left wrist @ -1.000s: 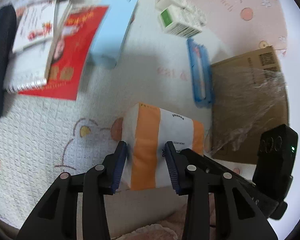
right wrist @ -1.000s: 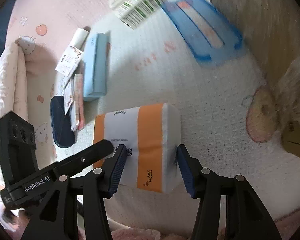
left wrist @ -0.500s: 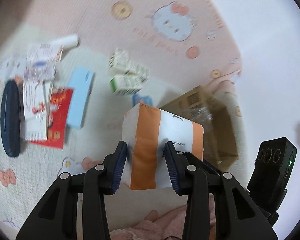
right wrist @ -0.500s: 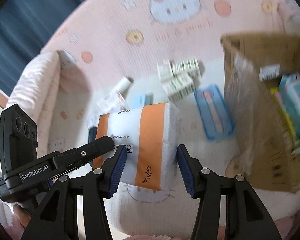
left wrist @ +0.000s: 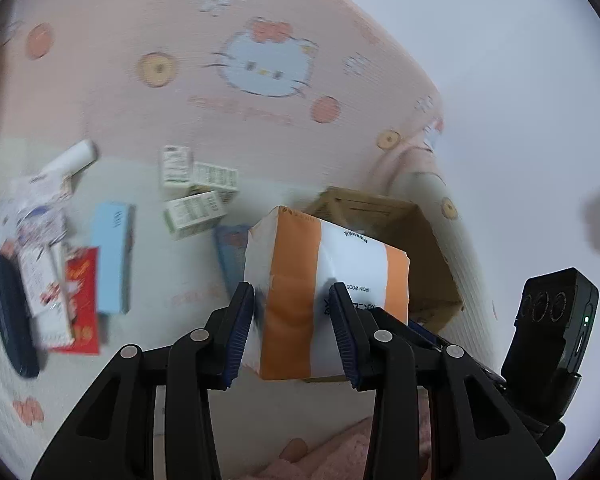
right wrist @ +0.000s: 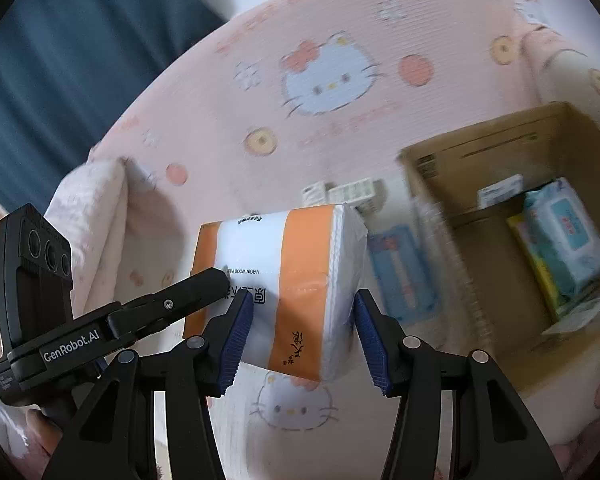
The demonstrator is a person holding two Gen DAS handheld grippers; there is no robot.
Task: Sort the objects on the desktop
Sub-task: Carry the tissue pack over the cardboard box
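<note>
An orange-and-white tissue pack hangs in the air above the mat, gripped at both ends. My left gripper is shut on one end, its blue pads pressing the wrapper. My right gripper is shut on the other end of the tissue pack. An open cardboard box lies below to the right, with a blue wipes pack and other items inside. In the left wrist view the cardboard box sits just behind the pack. The other handset shows at the left of the right wrist view.
On the cartoon-cat play mat lie small white medicine boxes, a light blue box, a red booklet, papers, a white tube, a dark oval case and a blue tray. A padded pink wall rings the mat.
Both grippers have lifted the tissue pack well up off the mat. The items on the mat look smaller and farther, and the open cardboard box has come into view.
</note>
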